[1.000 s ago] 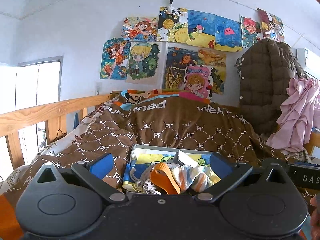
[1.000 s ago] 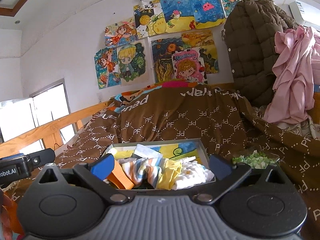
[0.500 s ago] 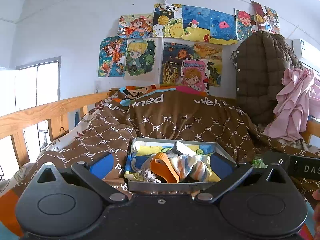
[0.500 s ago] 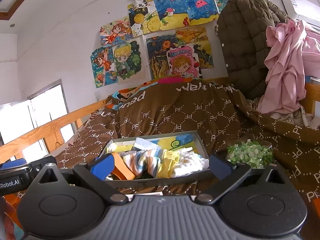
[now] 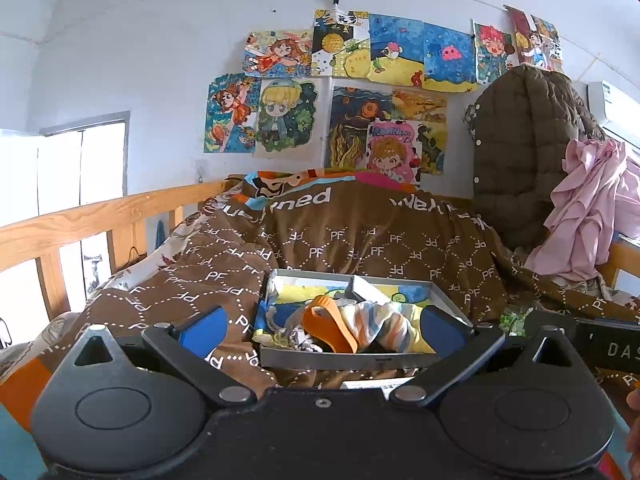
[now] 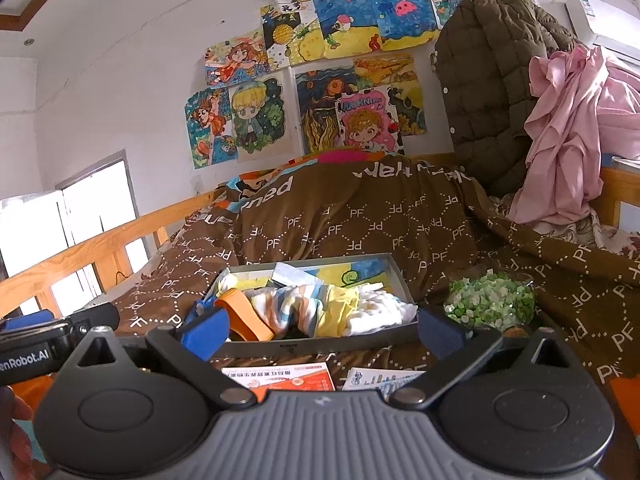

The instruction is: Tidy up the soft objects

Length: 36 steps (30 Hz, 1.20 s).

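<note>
Striped cloth (image 6: 296, 306), yellow cloth (image 6: 340, 316) and white cloth (image 6: 380, 308) heaped in the grey tray (image 6: 320, 346) on the brown quilt (image 6: 360, 220); green pile (image 6: 490, 304) just beside. Left gripper (image 5: 320, 326) and right gripper (image 6: 320, 330) near, fingers spread wide, empty.

"PF" across the brown blanket (image 6: 360, 220)

Left gripper (image 5: 320, 330) jaws apart, facing tray (image 5: 344, 359).
</note>
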Tool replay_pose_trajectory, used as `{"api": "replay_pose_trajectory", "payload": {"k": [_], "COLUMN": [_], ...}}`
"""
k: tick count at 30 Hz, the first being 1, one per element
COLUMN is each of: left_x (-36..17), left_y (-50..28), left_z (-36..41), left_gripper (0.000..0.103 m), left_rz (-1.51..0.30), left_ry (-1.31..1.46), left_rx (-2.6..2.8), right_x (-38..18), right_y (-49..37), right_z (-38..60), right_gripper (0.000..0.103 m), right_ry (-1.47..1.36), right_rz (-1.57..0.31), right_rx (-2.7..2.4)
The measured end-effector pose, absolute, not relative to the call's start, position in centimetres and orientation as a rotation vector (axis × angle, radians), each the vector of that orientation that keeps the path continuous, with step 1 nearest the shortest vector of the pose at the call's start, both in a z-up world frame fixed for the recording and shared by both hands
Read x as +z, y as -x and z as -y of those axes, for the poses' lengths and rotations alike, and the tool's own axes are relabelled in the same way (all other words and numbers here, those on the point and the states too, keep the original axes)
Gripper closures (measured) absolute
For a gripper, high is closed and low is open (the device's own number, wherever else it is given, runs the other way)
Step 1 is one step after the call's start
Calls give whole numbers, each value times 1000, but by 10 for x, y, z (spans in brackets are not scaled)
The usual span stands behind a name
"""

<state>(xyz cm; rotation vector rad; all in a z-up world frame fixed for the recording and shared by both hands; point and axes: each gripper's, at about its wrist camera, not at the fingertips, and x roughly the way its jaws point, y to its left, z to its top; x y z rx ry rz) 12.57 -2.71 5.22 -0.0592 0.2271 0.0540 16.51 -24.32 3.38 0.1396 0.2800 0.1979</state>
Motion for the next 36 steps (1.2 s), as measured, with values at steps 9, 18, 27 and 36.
{"api": "replay_pose_trajectory", "payload": {"k": [9,18,27,36], "left_x": [43,41,40,37], "left_y": [-111,-89,-81,-85], "left_z": [14,7,-2,-2], "left_gripper": [1,1,1,1], "left_rz": [-264,-292,-299,-315], "left_ry": [84,89,124,125], "left_rx": [94,128,145,149], "right_x": [32,29,25,21], "right_y": [-153,-146,-138,-139], "right_z": [239,240,234,232], "right_gripper": [0,0,0,0], "right_ry": [-128,-142,-123,-128], "right_rz": [-285,-315,-351,-388], "right_rx": [200,196,196,186]}}
